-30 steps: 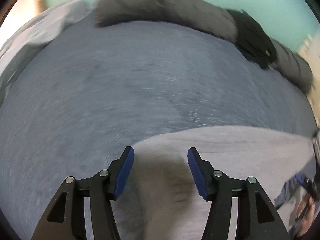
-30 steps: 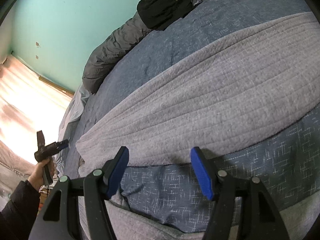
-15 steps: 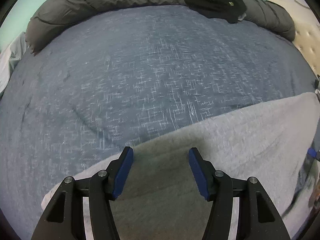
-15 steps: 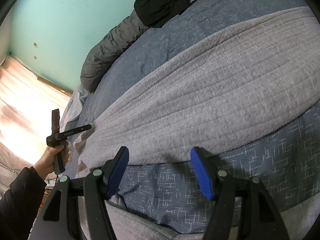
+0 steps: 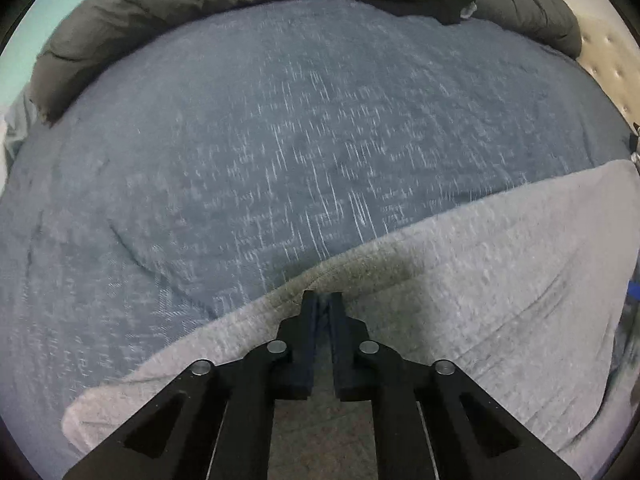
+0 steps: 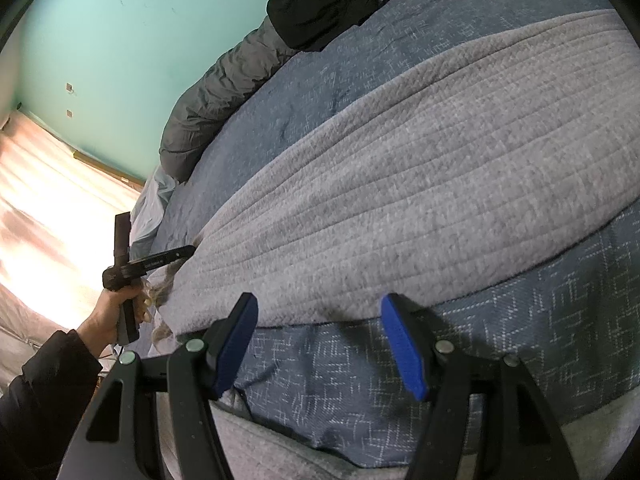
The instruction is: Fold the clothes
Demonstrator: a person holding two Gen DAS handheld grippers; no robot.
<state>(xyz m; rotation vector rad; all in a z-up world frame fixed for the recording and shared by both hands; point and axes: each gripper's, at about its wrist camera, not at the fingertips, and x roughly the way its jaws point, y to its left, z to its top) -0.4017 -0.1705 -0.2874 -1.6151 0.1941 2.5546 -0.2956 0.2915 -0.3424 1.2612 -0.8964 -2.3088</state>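
grey knit garment [image 6: 400, 176] lies spread across the blue bed cover [image 5: 280, 140]; left tool [image 5: 323, 300] has just closed, jaws clamped on the garment's far hem; right tool [image 6: 320, 344] jaws apart, over the garment's near edge, gripping nothing; black clothing [image 6: 320, 4] at the far side.

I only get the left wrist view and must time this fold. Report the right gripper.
Observer: The right gripper is open with nothing between its jaws, poised over the near hem of the grey garment.
Operator: Say what lies beneath it.
Observer: Blue bedspread, then more grey cloth nearer the camera.
Operator: Check my left gripper from that side.
Observer: The left gripper, whose jaws have just been closing on the hem, sits at the garment's far corner. The fabric there looks bunched beside the person's hand.
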